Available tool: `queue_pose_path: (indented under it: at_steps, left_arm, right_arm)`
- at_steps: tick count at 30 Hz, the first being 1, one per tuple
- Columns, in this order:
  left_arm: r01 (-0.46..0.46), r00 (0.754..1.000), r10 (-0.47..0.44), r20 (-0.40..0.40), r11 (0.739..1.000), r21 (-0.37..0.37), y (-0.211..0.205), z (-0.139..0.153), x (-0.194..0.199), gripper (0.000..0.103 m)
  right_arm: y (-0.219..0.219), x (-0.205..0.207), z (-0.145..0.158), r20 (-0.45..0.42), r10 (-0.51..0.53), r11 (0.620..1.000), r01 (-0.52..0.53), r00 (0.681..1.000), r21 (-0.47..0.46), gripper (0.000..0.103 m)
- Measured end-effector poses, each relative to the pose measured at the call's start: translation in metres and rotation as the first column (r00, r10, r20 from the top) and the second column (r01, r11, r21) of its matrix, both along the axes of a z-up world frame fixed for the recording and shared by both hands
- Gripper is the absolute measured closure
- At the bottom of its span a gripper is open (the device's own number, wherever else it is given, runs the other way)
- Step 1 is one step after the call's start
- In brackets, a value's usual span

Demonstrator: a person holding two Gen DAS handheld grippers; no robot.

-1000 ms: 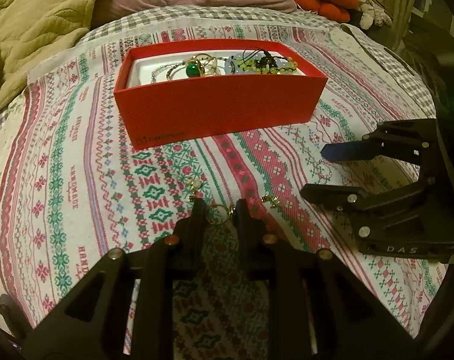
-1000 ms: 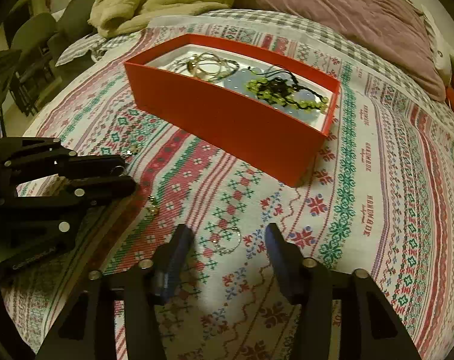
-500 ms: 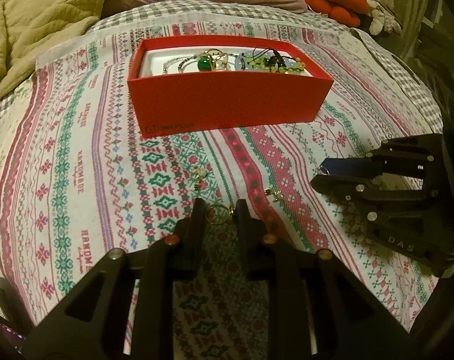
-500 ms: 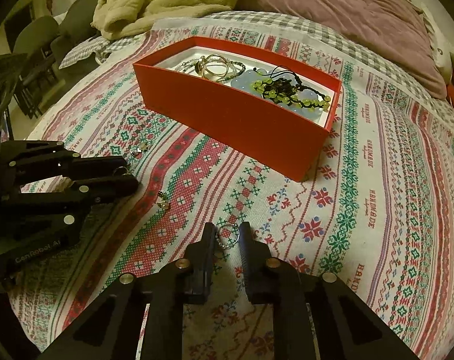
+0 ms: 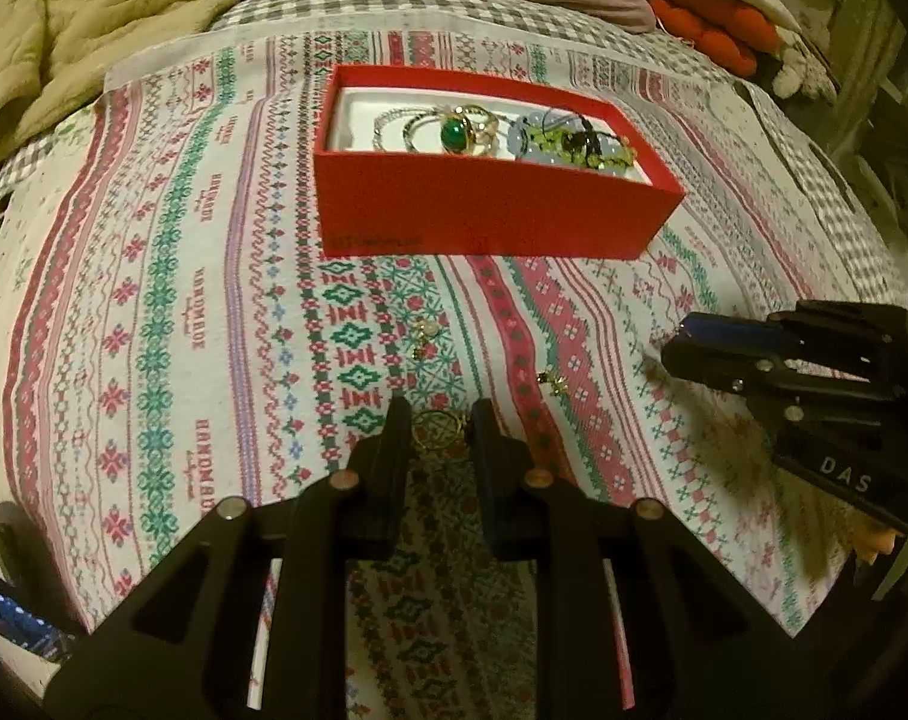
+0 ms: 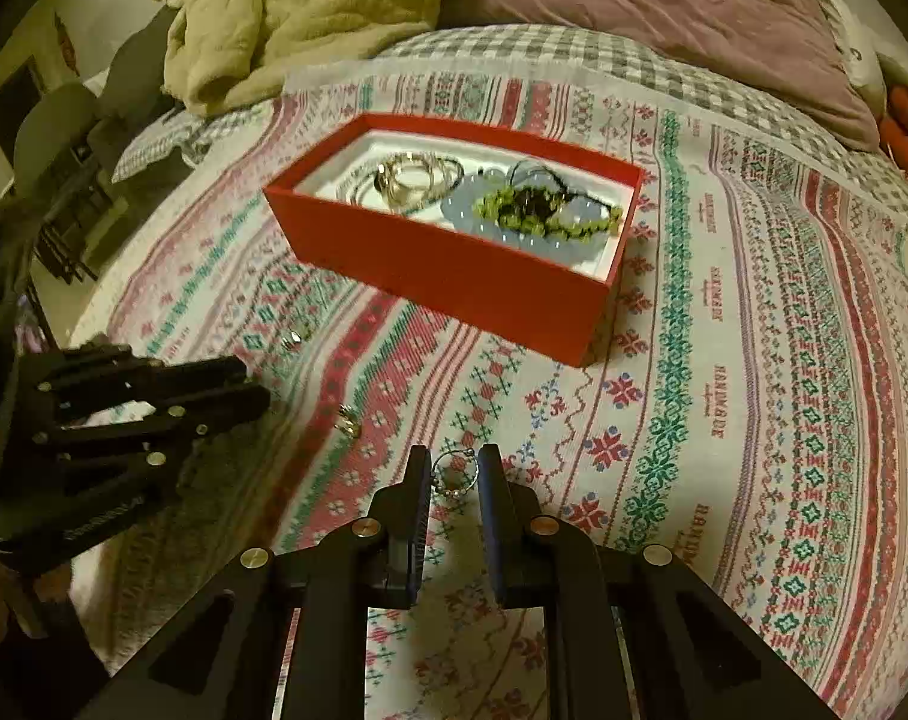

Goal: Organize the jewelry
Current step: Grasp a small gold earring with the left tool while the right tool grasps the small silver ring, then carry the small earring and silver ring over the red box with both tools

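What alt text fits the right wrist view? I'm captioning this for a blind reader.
The right gripper pinches a silver hoop earring above a patterned bedspread. Beyond it sits an open red box holding bangles and green beads; the left gripper reaches in from the left near a small loose earring.

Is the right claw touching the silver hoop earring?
Touching: in the right wrist view the right claw has both fingers closed against the silver hoop earring, with no gap showing on either side.
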State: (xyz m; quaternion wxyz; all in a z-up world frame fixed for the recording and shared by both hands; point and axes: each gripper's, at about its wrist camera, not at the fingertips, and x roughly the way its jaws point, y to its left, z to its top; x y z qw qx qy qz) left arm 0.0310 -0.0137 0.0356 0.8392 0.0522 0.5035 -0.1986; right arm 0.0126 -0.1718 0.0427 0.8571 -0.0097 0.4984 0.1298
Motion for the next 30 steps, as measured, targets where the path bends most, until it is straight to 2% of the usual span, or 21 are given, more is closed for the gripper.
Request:
queue_pose_path:
  at_steps: [11, 18, 30]
  left_arm:
    - [-0.029, 0.999, 0.031, 0.025, 0.998, -0.06, -0.002, 0.037, 0.006, 0.081]
    - [-0.043, 0.998, 0.049, 0.048, 0.993, -0.111, -0.011, 0.057, 0.016, 0.081]
    - [-0.107, 0.99, 0.119, 0.069, 0.981, -0.161, -0.015, 0.074, 0.044, 0.081]
  right_arm:
    - [-0.012, 0.005, 0.032, 0.012, -0.062, 0.997, 0.061, 0.998, 0.055, 0.087]
    - [-0.017, 0.012, 0.054, 0.05, -0.104, 0.991, 0.1, 0.993, 0.085, 0.087]
    - [-0.026, 0.037, 0.075, 0.086, -0.183, 0.974, 0.169, 0.979, 0.148, 0.087]
